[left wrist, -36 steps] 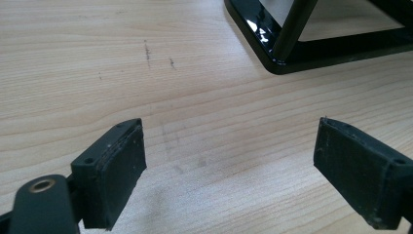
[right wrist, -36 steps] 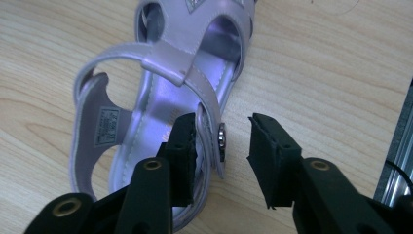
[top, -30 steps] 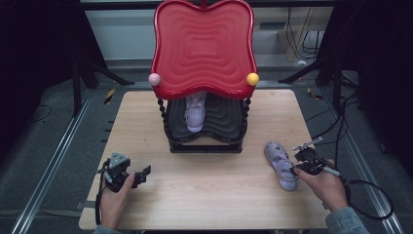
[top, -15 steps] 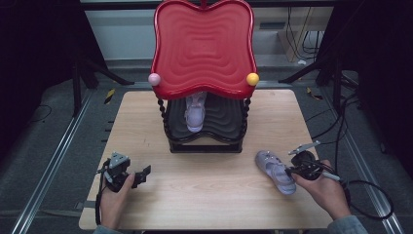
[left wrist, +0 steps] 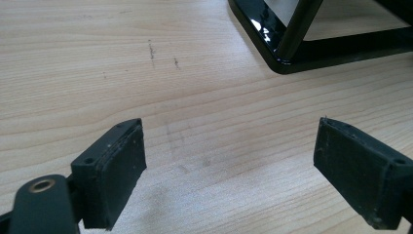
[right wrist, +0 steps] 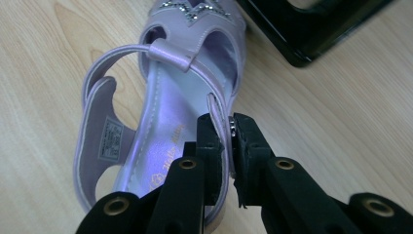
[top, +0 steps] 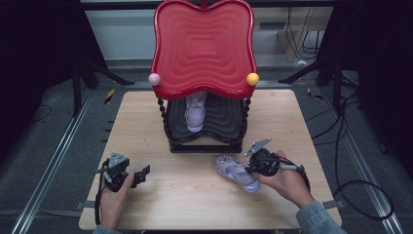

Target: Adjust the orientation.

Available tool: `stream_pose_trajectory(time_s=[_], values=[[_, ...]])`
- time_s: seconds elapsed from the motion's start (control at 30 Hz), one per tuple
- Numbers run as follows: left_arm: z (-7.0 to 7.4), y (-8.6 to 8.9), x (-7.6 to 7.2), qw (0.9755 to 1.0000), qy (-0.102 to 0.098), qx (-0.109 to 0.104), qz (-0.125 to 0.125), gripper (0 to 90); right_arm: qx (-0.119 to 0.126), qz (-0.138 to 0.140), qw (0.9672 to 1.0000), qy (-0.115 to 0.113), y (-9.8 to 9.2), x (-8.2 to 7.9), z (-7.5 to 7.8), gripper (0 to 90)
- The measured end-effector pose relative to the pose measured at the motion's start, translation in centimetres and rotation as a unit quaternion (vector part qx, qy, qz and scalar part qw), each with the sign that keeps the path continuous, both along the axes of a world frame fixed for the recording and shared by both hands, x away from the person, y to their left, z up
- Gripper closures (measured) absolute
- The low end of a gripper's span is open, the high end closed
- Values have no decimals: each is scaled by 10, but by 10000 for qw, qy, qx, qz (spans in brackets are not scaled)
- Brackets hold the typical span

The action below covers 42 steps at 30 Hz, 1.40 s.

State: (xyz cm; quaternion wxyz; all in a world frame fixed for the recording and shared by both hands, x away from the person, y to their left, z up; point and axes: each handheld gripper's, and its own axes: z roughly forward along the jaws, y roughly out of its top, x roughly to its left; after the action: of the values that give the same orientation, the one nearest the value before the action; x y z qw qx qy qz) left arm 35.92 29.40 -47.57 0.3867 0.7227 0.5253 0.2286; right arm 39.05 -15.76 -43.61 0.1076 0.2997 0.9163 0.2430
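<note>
pale wooden table [top: 146, 126] on grey floor [top: 44, 161], dark room.

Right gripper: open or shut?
Shut: the right gripper pinches the side strap of the purple sandal, pads pressed on it.

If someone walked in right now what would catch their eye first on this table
Probably the glossy red wavy top of the shoe rack at the table's far middle, with a lilac sandal on the lower shelf. Next, the matching lilac sandal lying in front of the rack, its side pinched by the right gripper, while the left gripper waits open over bare wood.
</note>
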Motion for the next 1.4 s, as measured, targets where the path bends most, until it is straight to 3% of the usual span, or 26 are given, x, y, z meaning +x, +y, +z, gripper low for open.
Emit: stream_pose_trajectory(time_s=[0.1,0.2,0.27,0.37,0.5,0.6,0.77,0.9,1.07,1.4], values=[[0,0,0,10000,29,-16,-13,111,-133,111,9998,76,1,9,-8,825],[-2,-1,1,10000,27,21,-43,111,-113,102,9998,161,-4,12,-11,817],[-2,-2,1,10000,52,18,-27,110,-229,57,9994,249,-4,11,-15,803],[-3,-2,1,10000,53,3,46,85,-234,-111,9991,345,-5,11,-19,690],[-5,0,1,9999,28,-52,100,80,-222,-277,9990,284,-5,5,-7,573],[-6,0,2,9999,91,-54,88,80,-333,-282,9989,159,-4,-3,7,541],[-6,2,1,9999,76,-72,135,77,-342,-233,9989,203,0,-18,27,564],[-8,1,1,9998,94,-85,144,73,-333,-81,9988,354,10,-29,31,581],[-8,-1,1,9999,110,-54,107,73,-498,89,9975,493,24,-33,23,594],[-9,-2,2,9999,128,11,89,75,-677,82,9953,689,36,-24,1,667]])
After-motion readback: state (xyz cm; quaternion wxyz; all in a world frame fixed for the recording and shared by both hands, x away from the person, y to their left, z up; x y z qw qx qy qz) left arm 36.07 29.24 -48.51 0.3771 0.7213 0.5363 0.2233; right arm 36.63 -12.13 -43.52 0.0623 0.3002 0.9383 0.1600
